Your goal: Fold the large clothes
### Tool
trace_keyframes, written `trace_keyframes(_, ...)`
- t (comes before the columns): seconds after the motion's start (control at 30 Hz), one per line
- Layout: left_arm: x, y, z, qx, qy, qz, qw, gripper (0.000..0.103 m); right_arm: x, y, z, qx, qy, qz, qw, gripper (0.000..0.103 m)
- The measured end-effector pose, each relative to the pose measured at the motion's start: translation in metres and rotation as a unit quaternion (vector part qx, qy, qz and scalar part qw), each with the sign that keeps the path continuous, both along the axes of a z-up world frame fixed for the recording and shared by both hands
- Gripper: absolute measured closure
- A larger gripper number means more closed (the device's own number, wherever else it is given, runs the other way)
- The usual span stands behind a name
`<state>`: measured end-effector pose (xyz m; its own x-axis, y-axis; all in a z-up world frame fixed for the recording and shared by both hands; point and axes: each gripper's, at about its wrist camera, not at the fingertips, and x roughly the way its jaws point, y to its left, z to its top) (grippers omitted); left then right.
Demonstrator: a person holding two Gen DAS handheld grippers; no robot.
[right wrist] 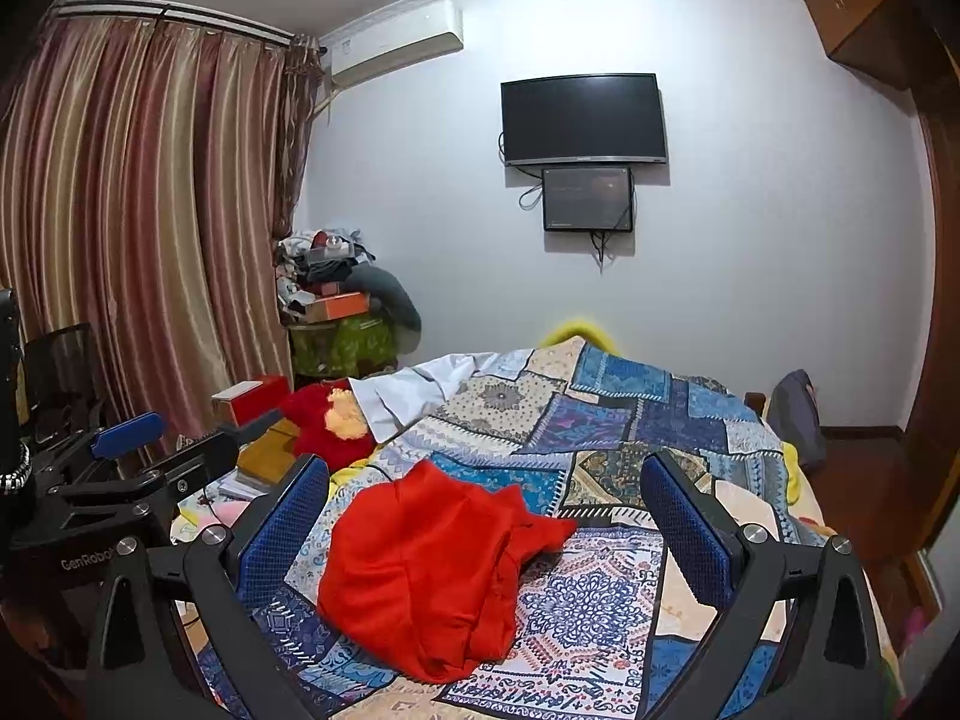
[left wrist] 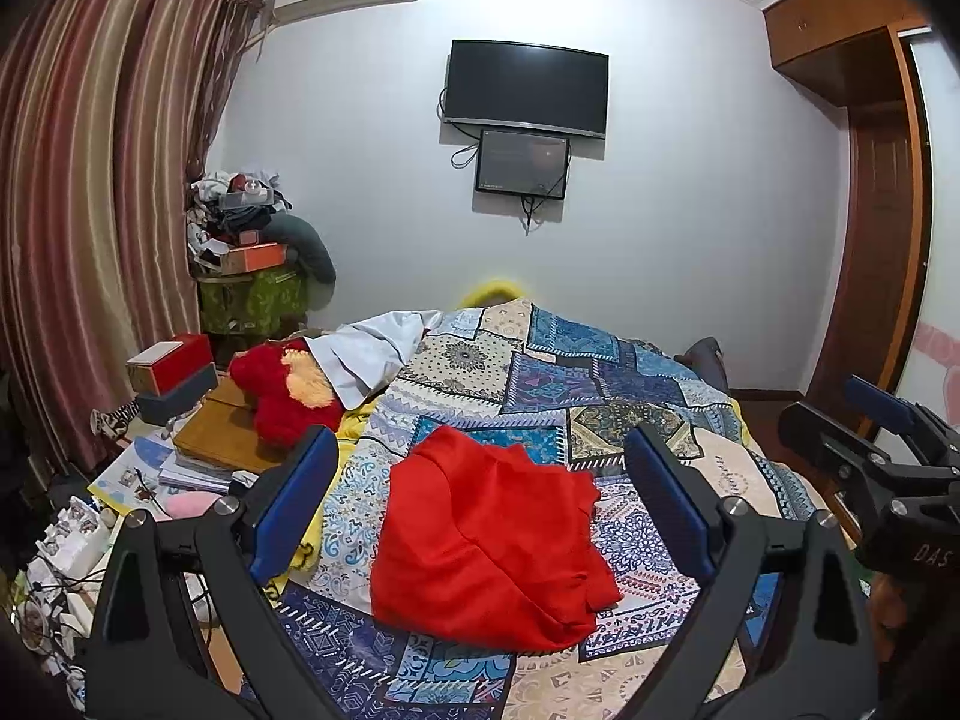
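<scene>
The left gripper (left wrist: 477,501) and right gripper (right wrist: 483,525) hover above the bed, jaws wide apart and holding nothing. Between them a red garment (left wrist: 486,540) lies rumpled on the patchwork quilt (left wrist: 600,372), doubled over loosely; neat folding looks unfinished. Curtains (left wrist: 90,180) hang far left, a television (left wrist: 527,87) on the far wall, a wardrobe (left wrist: 864,180) right.

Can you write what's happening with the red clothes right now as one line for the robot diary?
garment: red garment bunched on patchwork bedspread | left gripper: open, above it, empty | right gripper: open, above it, empty | fold stage: cannot tell
</scene>
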<state>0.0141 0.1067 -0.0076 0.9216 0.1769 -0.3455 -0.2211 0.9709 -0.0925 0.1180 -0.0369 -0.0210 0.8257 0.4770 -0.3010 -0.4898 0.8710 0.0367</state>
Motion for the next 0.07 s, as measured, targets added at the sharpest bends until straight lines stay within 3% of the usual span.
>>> trace_keyframes(0.07, 0.0005, -0.0003, 0.0001, -0.001, 0.001, -0.004, 1.0, 0.006, 0.0, 0.0002, -0.0001, 0.001, 0.0, 0.0, 1.0, 0.0)
